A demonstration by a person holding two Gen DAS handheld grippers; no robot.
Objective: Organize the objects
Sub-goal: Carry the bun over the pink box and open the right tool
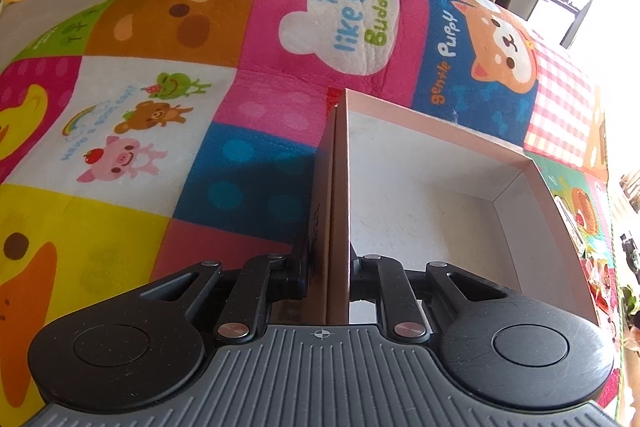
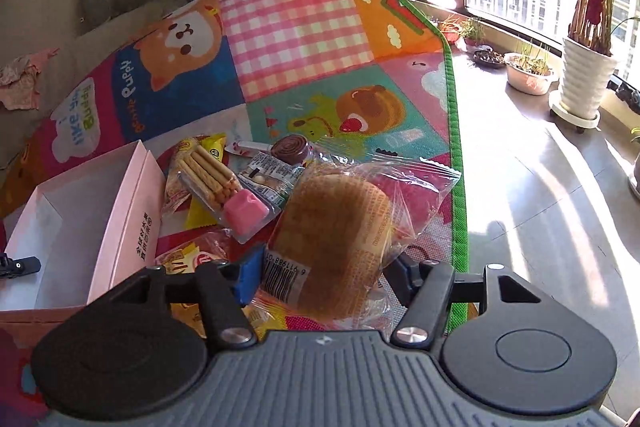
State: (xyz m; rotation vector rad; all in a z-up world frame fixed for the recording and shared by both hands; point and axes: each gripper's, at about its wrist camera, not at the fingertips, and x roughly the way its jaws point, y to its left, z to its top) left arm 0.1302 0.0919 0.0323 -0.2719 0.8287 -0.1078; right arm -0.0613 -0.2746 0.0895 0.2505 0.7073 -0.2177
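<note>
Left wrist view is showing the left gripper (image 1: 338,267) pinching one wall of the pink box (image 1: 420,211), its jaws nearly together with the cardboard wall and a folded flap running straight out between them. My guess is that this grip is steadying the box so it is not sliding on the soft play mat (image 1: 200,147) while snacks are going in. Beyond and to the right of the jaws, the box's white interior is lying bare as far as this view reaches.

Right wrist view is showing the right gripper (image 2: 324,275) standing at middling width around the bagged bread (image 2: 336,231); the wrapper is lying between the blue-padded finger and the black one, and I cannot tell whether the pads are pressing yet.

Ahead of those jaws I am counting one biscuit-stick pack with a pink dip cup (image 2: 224,187), one dark coiled sweet (image 2: 291,147), one small printed packet (image 2: 272,175) and at least three yellow wrappers. The box is sitting just left of the jaws, open side up, presumably near for a short carry.
</note>
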